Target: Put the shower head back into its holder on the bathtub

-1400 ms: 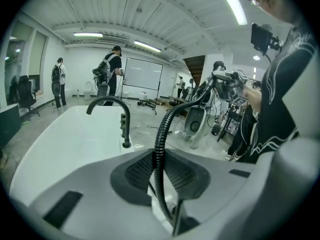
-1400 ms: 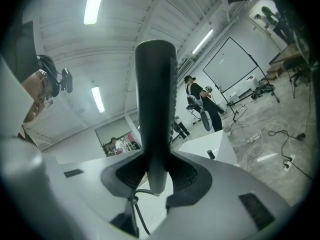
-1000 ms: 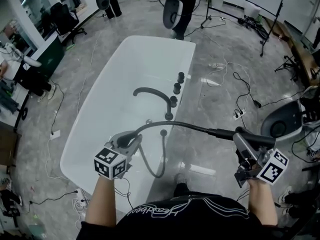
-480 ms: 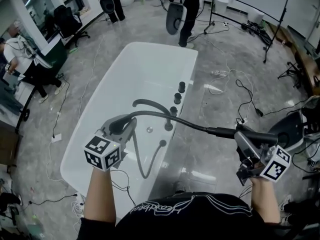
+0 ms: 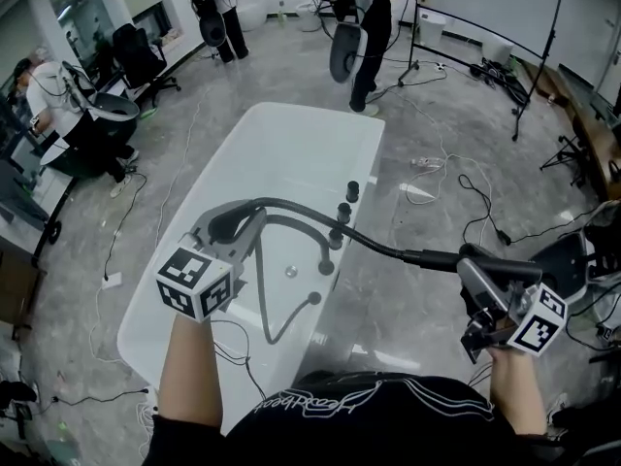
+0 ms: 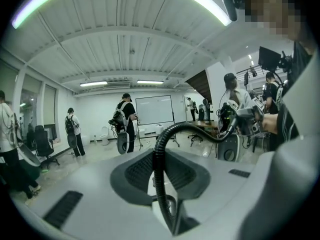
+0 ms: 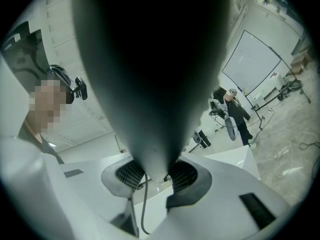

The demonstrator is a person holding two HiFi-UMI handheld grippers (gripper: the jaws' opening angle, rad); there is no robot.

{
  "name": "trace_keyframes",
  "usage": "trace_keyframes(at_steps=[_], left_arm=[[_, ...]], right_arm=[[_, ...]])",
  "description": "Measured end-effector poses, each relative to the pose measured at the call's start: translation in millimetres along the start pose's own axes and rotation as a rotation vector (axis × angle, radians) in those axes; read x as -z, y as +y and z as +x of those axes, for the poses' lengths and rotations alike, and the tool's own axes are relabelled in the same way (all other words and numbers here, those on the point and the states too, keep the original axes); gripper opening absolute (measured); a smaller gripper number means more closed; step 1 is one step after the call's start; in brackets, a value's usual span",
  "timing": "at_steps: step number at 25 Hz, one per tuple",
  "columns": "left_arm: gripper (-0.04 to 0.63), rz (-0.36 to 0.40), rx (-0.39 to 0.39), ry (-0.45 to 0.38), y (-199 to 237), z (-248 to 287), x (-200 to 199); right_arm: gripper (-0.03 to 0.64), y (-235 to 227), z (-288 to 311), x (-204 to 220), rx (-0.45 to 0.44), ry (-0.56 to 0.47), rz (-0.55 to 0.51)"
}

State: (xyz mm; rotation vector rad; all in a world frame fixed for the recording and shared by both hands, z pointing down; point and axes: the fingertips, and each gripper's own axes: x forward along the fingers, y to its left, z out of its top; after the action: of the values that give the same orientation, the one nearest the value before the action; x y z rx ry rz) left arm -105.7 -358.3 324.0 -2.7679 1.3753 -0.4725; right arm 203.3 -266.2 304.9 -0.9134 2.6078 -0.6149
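Left gripper (image 5: 236, 226) is clamping ribbed black hose (image 5: 374, 246), probably managing slack; right gripper (image 5: 473, 278) is gripping dark shower head (image 5: 509, 269) beside white bathtub (image 5: 243, 134).

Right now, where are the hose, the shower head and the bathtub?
hose (image 5: 381, 249), head view, middle of its black curve.
shower head (image 5: 485, 262), head view, its dark handle.
bathtub (image 5: 281, 153), head view, bare white inside.

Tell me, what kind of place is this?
Likely a lab or studio, not a bathroom: the bathtub stands on an open floor amid loose cables, a whiteboard and an office chair.
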Motion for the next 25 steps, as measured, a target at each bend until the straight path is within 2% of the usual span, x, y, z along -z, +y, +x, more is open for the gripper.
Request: trace_keyframes(at_steps=[9,18,21,25], left_arm=[[0.064,0.099,-0.043,-0.071,12,12,-52],[0.064,0.158,-0.057,-0.117,16,22,-92],[0.064,0.169,-0.056,-0.111,14,26,-93],[0.064,0.173,-0.046,-0.091,15,23,-74]], right_arm=[[0.137,1,8,-13,-0.04,-0.032,-0.01],[0.137,2,14,-25,-0.055,-0.069,-0.02],[0.137,0,15,-20,-0.046,-0.058,-0.017],[0.138,-5,18,-11,-0.038,-0.046,-0.006]])
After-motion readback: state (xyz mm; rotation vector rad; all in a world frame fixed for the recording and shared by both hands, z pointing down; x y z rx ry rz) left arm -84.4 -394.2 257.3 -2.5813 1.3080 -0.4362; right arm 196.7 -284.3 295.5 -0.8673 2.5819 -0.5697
